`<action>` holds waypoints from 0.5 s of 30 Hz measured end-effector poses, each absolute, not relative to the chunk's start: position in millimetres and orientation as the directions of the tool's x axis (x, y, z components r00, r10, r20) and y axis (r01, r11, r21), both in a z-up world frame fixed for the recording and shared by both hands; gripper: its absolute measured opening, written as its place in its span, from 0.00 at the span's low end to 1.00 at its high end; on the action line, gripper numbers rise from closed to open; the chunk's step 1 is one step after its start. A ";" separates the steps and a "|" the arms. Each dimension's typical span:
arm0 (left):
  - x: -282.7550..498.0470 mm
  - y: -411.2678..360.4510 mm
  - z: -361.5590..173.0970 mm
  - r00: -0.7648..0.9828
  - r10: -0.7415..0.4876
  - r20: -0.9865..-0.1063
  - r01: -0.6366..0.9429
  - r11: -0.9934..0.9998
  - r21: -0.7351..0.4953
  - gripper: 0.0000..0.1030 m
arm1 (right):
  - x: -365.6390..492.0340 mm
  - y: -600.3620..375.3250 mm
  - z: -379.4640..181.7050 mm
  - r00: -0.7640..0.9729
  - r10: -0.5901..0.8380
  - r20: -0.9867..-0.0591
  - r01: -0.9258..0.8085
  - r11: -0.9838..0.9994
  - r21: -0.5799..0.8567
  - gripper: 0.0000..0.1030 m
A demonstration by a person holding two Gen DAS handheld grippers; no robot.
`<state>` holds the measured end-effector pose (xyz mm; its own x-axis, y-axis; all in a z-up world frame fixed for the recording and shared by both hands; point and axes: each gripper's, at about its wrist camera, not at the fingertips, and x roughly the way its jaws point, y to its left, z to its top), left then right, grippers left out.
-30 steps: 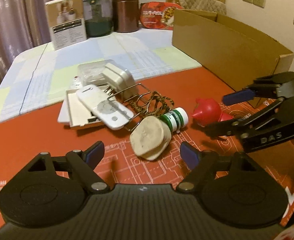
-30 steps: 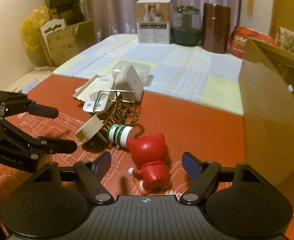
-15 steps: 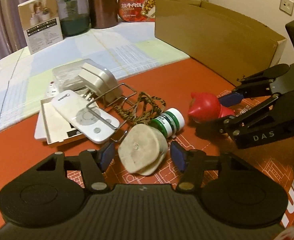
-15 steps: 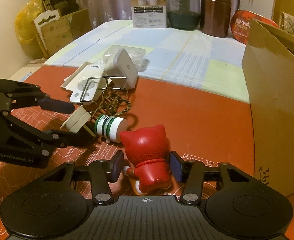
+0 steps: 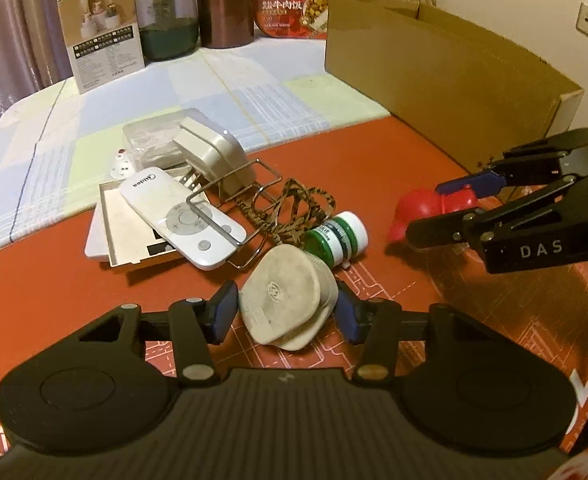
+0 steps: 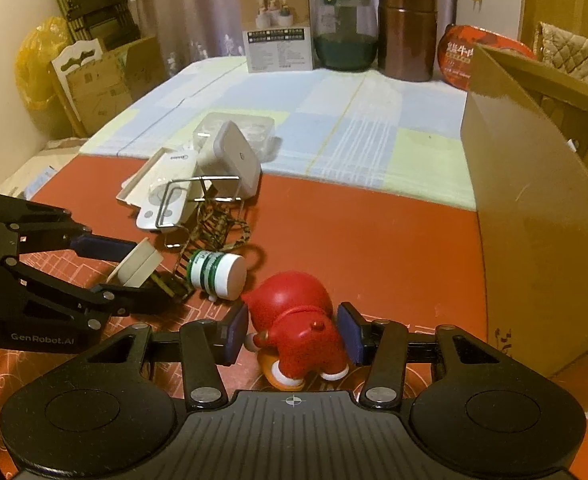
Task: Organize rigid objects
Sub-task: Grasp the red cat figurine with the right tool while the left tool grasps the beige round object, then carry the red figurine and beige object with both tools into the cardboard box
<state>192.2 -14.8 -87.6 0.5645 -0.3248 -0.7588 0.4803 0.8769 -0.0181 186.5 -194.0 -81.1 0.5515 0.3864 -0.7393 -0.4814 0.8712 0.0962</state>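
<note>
My left gripper (image 5: 286, 314) is shut on a beige rounded case (image 5: 282, 304) lying on the red mat. My right gripper (image 6: 294, 334) is shut on a red cat figurine (image 6: 297, 328), which also shows in the left wrist view (image 5: 421, 208). Beside them lies a green-and-white pill bottle (image 5: 339, 234) on its side. Behind it sit a white remote (image 5: 178, 216), a white tray (image 5: 110, 236), a wire rack (image 5: 234, 196), a beige plug adapter (image 5: 210, 152) and a patterned cord (image 5: 290, 208).
A large open cardboard box (image 5: 445, 64) stands at the right. At the table's back stand a white product box (image 5: 102, 32), a green glass jar (image 5: 168, 24), a brown canister (image 5: 224, 4) and a red food tin (image 5: 294, 8). A checked cloth (image 5: 254, 92) covers the far half.
Both grippers moved forward and closed: the left onto the beige case, the right onto the red cat figurine. The figurine now tilts forward between the right fingers.
</note>
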 end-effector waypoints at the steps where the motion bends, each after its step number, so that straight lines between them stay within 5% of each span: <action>1: 190.9 -14.8 -85.8 0.565 -0.326 -0.758 0.479 0.878 -0.021 0.45 | 185.3 -193.6 -79.9 0.552 0.386 -0.739 -0.482 0.871 0.095 0.44; 5: 184.8 -16.0 -81.4 0.564 -0.337 -0.754 0.479 0.877 -0.033 0.45 | 180.4 -193.8 -76.1 0.554 0.388 -0.736 -0.482 0.871 0.097 0.43; 8: 181.1 -16.6 -77.3 0.569 -0.343 -0.748 0.479 0.877 -0.038 0.45 | 175.5 -195.9 -69.0 0.574 0.403 -0.713 -0.482 0.870 0.104 0.23; 15: 177.8 -14.8 -74.2 0.569 -0.348 -0.745 0.465 0.883 -0.057 0.45 | 173.2 -197.6 -67.8 0.580 0.369 -0.726 -0.476 0.877 0.066 0.23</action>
